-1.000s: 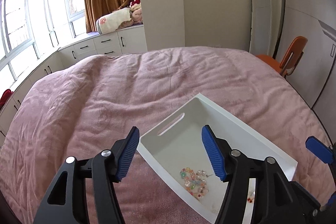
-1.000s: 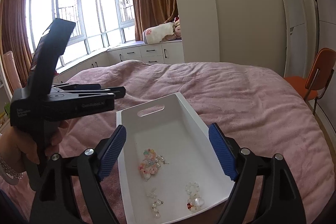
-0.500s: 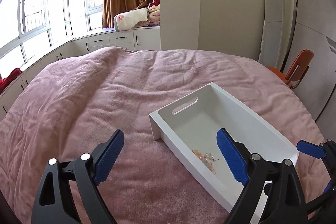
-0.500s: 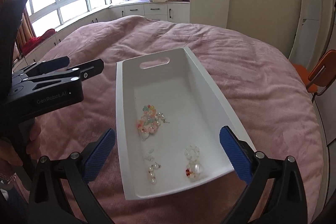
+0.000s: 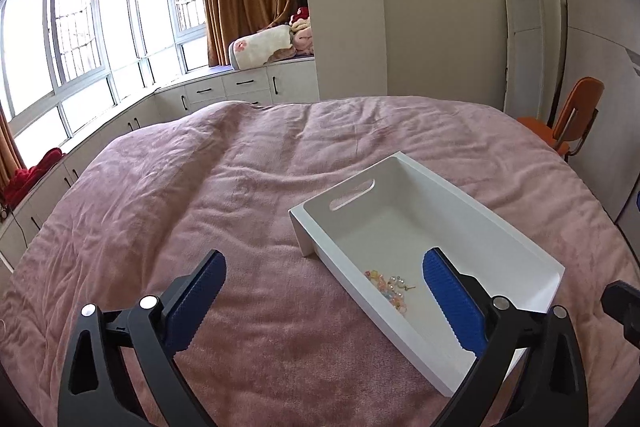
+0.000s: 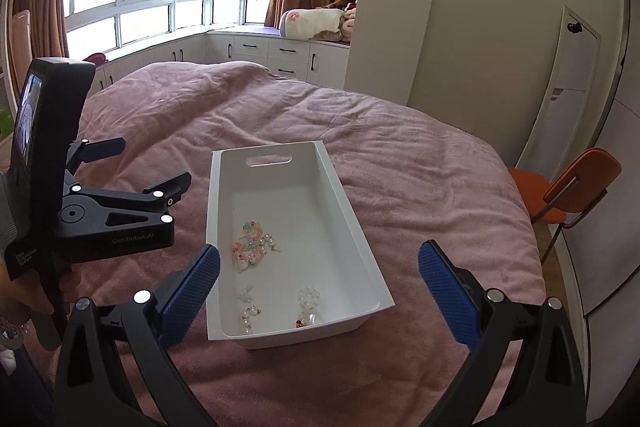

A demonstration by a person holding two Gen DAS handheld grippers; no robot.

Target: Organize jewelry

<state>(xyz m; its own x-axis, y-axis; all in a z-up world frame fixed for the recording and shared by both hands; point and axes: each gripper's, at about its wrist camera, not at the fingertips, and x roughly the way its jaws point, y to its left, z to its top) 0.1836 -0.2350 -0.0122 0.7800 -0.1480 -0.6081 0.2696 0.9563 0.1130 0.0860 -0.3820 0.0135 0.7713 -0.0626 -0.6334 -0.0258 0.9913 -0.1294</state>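
The jewelry (image 6: 252, 247) lies inside the white tray (image 6: 352, 227) on the pink blanket (image 5: 200, 207) — small, light, beaded, likely slippery. Pinch a bead cluster, not a single strand. The left gripper (image 5: 320, 291) is opening and empty; the right gripper (image 6: 320, 287) gapes wide, empty.

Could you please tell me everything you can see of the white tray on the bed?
The white tray is a long, open rectangular bin, smooth and matte like plastic or painted wood, with plain walls that flare slightly outward and an oval handle slot cut in its far end wall. It sits upright and flat on the pink bedspread, angled a little. Inside lie a pastel bead bracelet near the middle and smaller clear and pearl pieces at the near end. Nothing touches it but the bedspread and the jewelry.
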